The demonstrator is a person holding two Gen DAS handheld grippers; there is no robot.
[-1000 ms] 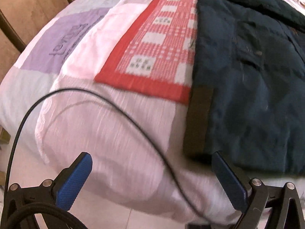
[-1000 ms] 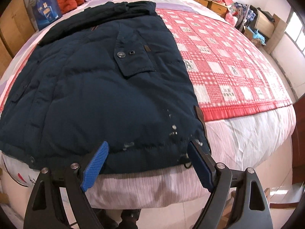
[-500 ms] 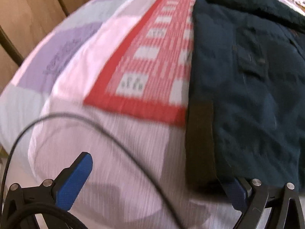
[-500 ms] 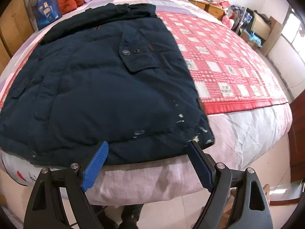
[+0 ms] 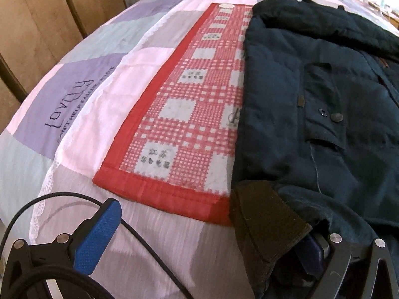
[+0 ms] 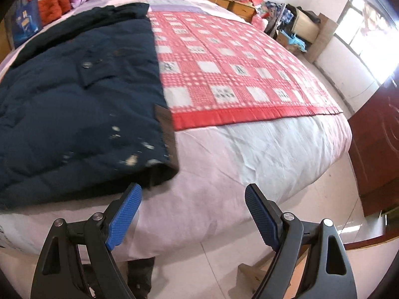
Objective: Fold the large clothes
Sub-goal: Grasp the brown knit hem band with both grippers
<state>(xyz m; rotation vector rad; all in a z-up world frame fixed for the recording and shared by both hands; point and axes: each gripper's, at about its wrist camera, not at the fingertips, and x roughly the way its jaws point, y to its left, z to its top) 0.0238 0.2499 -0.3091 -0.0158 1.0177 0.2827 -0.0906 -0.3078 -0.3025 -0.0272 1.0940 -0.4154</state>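
Note:
A dark navy padded jacket lies flat on the bed, front up, with a flap pocket and snaps. Its bottom left hem corner shows a dark brown lining strip. My left gripper is open; its right finger is tucked under that lifted corner, its left finger rests over the sheet. In the right wrist view the jacket fills the left half. My right gripper is open and empty, just off the bed's foot, its left finger close to the jacket's bottom right hem corner.
A red checked blanket lies under the jacket on the pink and purple quilt. A black cable crosses the sheet. A wooden wardrobe stands left. Bags and pillows sit at the headboard. A red door stands right.
My left gripper moved forward and right, sliding its right finger under the jacket's left hem corner. My right gripper swung right, from the hem's middle to the right hem corner.

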